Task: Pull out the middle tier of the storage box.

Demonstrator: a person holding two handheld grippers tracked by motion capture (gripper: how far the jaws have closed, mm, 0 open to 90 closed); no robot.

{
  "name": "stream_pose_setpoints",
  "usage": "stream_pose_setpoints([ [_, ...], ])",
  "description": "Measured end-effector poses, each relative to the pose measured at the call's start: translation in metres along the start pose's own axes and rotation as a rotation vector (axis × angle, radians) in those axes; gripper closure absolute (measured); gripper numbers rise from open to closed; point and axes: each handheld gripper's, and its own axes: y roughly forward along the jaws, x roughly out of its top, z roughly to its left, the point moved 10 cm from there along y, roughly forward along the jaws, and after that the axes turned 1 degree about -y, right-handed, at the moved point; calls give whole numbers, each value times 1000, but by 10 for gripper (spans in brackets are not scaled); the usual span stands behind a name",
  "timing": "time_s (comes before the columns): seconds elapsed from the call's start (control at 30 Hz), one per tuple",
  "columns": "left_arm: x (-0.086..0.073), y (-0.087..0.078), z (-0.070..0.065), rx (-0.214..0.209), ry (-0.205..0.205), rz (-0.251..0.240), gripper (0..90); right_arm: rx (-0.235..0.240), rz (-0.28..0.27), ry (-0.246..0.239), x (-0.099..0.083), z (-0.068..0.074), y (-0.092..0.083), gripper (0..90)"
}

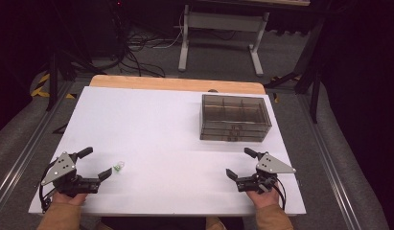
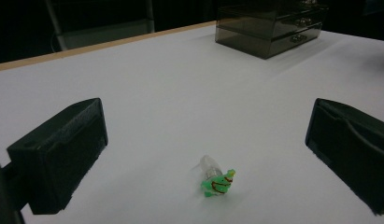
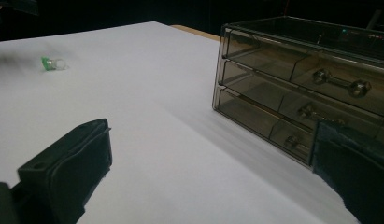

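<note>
Work looks barely begun: our left tool [image 1: 93, 164] gapes just short of the small green-and-clear plastic trinket [image 2: 216, 178] lying ungrasped on the white tabletop [image 1: 161, 139]; our right tool [image 1: 238, 164] waits open too.

Worktop [image 1: 151, 120]: carried everything, the person seated at its near edge.
Drawer box [image 1: 235, 118]: stood on the worktop at the far right, its drawer fronts facing the near edge.
Small toy [image 1: 119, 166]: lay on the worktop at the near left, well apart from the drawer box.
Left gripper [image 1: 97, 163]: sat at the near left corner, the toy just beyond its spread fingers [image 2: 63, 154].
Right gripper [image 1: 241, 163]: sat at the near right, before the drawer box, fingers apart.
</note>
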Motion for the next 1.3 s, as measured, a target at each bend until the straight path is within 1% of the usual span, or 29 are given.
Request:
stream_pose_setpoints([
  [0.3, 0, 1, 0, -7, 3, -2, 2, 11, 23, -17, 7, 3, 12, 1],
  [0.37, 0, 1, 0, -6, 1, -1, 2, 20, 40, -21, 8, 3, 17, 1],
  [0.43, 0, 1, 0, -6, 1, 1, 2, 22, 45, -19, 9, 3, 19, 1],
  [0.63, 0, 1, 0, -8, -1, 1, 2, 31, 93, -21, 8, 3, 26, 2],
  [0.73, 0, 1, 0, -7, 1, 1, 2, 32, 104, -38, 10, 4, 28, 7],
  [1.03, -1, 1, 0, -8, -1, 2, 2, 22, 115, -84, 18, 4, 30, 35],
  [1.13, 0, 1, 0, -8, 0, 1, 2, 8, 124, -112, 18, 2, 30, 48],
  [1.27, 0, 1, 0, -8, -1, 1, 2, -26, 142, -175, 19, -1, 29, 82],
  [1.3, 0, 1, 0, -8, -1, 1, 2, -26, 142, -175, 19, -1, 29, 82],
])
